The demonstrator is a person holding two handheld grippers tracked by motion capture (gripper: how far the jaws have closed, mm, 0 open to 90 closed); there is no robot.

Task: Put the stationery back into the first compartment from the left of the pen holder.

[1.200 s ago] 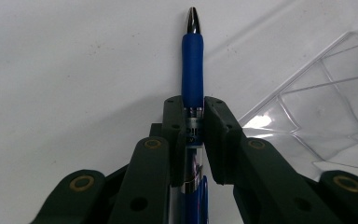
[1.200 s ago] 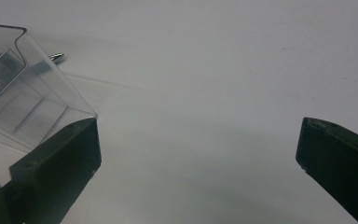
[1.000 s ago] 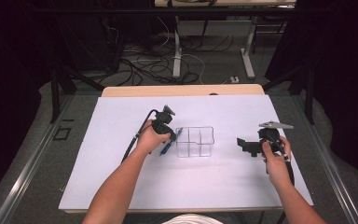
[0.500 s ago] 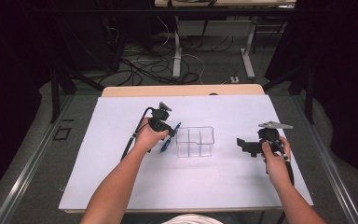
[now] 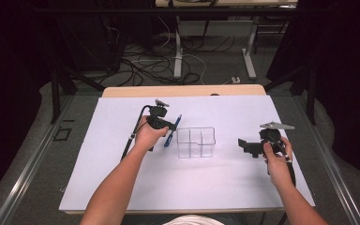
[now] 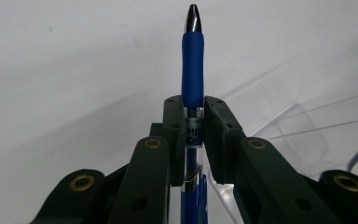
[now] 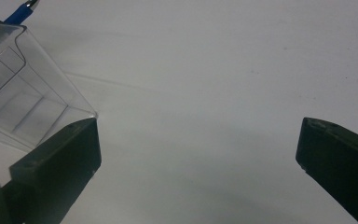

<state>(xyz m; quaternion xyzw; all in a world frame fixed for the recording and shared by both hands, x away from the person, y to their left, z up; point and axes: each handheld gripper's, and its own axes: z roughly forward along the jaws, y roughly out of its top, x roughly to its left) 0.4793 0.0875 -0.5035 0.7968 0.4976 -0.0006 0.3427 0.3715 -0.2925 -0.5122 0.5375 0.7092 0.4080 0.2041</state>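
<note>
Pen (image 6: 192, 70) between left gripper (image 6: 193, 116) jaws

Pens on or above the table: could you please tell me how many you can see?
1. The blue pen is clamped in the left hand-held gripper, just left of the clear organizer. None shows inside its compartments.

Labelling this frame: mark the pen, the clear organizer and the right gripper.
pen (image 6: 192, 65): left gripper view, on its blue rubber grip above the jaws.
organizer (image 5: 196, 149): high view, on its near wall.
right gripper (image 7: 198, 156): right gripper view, midway between its open fingertips.
</note>
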